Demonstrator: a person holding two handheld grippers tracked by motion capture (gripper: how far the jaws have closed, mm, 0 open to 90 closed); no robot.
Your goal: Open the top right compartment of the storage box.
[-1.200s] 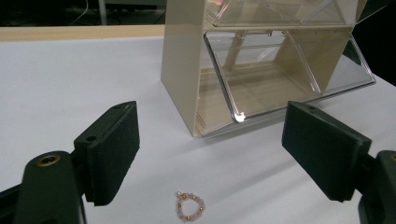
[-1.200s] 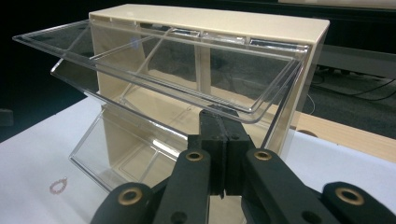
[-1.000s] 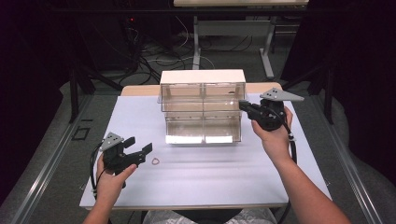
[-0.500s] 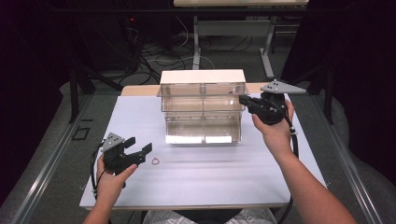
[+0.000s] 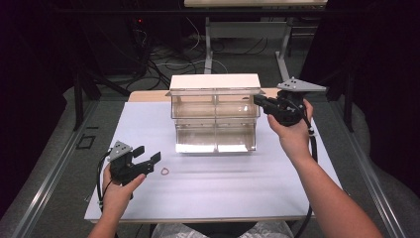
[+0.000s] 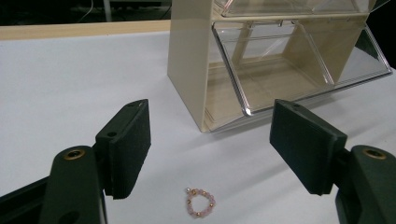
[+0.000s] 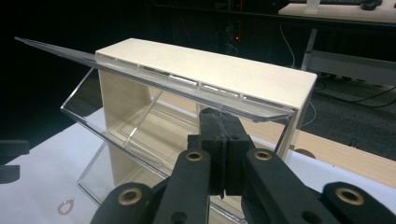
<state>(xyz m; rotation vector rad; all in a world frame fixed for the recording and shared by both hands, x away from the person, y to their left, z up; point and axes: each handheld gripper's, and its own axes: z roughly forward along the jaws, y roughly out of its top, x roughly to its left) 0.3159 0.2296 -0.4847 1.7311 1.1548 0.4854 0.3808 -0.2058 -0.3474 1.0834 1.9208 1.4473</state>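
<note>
Left tongs [image 5: 151, 159] gape low (jaws just narrowing, nothing between); right tongs [image 5: 258, 99] pressed together, raised.

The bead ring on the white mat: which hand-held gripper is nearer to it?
Left. The left hand-held gripper is right at the bead ring, jaws open on either side of it. The right hand-held gripper is shut, up at the clear bin organizer's upper right corner.

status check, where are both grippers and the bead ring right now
Left gripper open, jaws just closing, bead ring on the mat between them, untouched. Right gripper shut at the tilted upper bin. Path clear.
</note>
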